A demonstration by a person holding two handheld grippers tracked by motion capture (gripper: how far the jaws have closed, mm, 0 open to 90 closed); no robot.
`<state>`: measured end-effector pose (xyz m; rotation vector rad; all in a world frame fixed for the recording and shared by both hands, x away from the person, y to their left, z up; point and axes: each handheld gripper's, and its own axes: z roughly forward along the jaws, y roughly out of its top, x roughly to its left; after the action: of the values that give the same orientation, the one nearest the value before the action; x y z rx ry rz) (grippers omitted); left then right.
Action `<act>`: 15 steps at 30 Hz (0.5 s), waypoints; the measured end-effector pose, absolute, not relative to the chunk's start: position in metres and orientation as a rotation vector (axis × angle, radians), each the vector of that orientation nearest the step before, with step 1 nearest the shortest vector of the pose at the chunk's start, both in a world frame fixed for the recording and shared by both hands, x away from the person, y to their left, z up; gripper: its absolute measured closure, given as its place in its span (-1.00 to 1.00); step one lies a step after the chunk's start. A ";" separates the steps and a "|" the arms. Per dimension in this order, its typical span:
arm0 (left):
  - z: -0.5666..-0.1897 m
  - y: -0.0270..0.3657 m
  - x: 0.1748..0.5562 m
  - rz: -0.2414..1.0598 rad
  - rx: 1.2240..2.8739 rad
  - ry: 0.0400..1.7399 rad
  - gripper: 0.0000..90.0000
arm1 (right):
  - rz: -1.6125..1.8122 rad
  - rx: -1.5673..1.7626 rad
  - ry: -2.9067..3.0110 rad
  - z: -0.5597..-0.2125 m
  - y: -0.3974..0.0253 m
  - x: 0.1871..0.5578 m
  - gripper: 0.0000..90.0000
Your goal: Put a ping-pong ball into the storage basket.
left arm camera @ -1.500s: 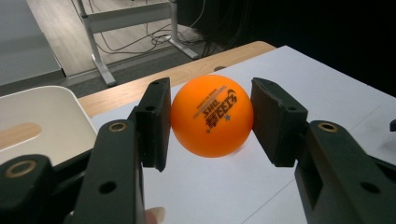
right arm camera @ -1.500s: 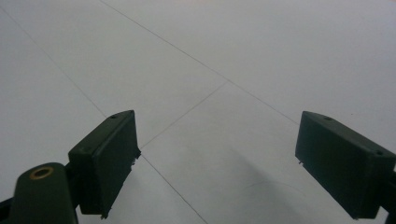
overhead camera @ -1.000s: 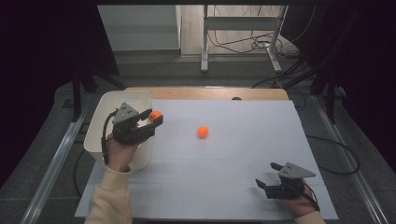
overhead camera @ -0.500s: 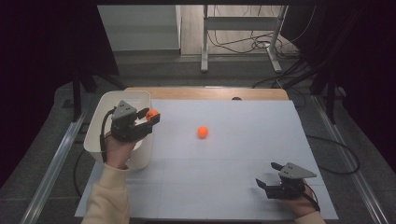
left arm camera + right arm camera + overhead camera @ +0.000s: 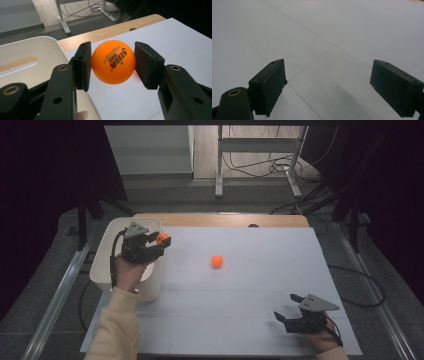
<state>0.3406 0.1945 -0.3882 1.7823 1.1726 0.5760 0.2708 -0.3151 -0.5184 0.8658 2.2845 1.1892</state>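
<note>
The left hand-held gripper [image 5: 161,240] has drifted back toward the white bin [image 5: 102,265] over the past second, carrying its orange ball [image 5: 162,238] from over the table's white sheet to just at the bin's right rim. In the left gripper view the ball [image 5: 113,62] sits squarely between the two black jaws, which pinch it on both sides, printed lettering facing the camera, with the bin's [image 5: 30,55] rim just to the left below it. A second orange ball [image 5: 216,261] lies loose on the table [image 5: 260,285], near the middle, well apart from both hands. The right hand-held gripper [image 5: 286,311] has not shifted; it rests near the front right corner, jaws spread wide over bare white surface [image 5: 332,37].
</note>
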 end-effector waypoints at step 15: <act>-0.381 0.224 0.340 0.622 1.751 1.257 0.12 | 1.182 0.868 2.282 -0.518 -0.315 0.271 -0.70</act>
<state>0.3402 0.2241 -0.3808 1.7508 1.2574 0.6215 0.2706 -0.3149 -0.5183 0.8682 2.2823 1.1822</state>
